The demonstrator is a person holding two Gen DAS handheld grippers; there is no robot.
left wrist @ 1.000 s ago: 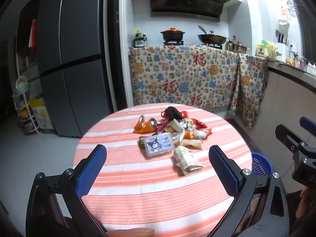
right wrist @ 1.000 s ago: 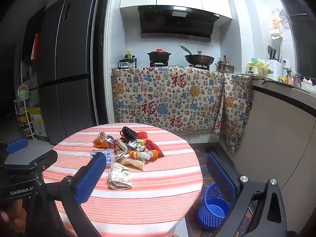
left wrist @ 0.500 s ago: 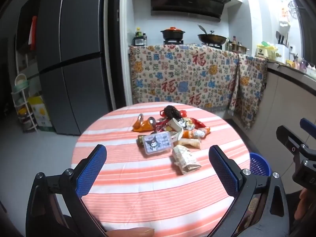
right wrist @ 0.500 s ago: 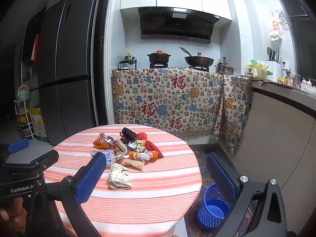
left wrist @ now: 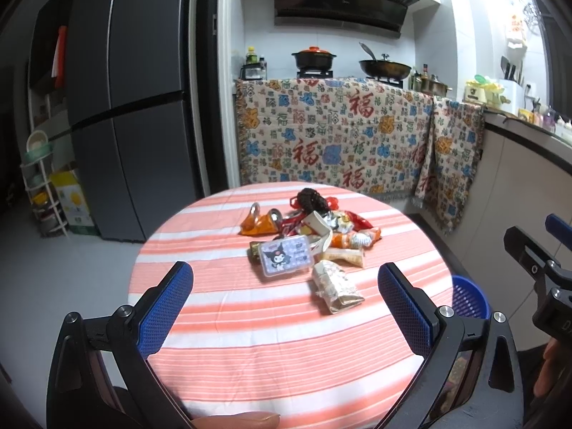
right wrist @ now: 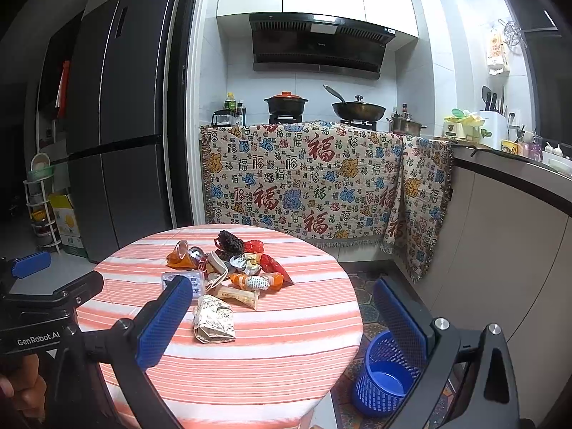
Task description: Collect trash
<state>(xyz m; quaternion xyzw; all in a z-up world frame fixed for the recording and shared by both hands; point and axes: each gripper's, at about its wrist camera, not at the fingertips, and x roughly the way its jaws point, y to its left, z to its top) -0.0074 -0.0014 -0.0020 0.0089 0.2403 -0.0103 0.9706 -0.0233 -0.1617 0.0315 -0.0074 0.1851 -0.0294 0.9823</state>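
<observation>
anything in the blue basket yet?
No. In the right wrist view the blue basket on the floor beside the table shows a bare bottom, and the trash pile sits on the table.

Grey fridge [left wrist: 136, 107], patterned cloth [right wrist: 304, 186].

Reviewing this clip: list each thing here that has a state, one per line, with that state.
left gripper: open, holding nothing
right gripper: open, holding nothing
blue basket: upright on floor, empty
crumpled paper bag: lying on table
clear plastic box: lid shut
orange-lidded pot: lid on
</observation>
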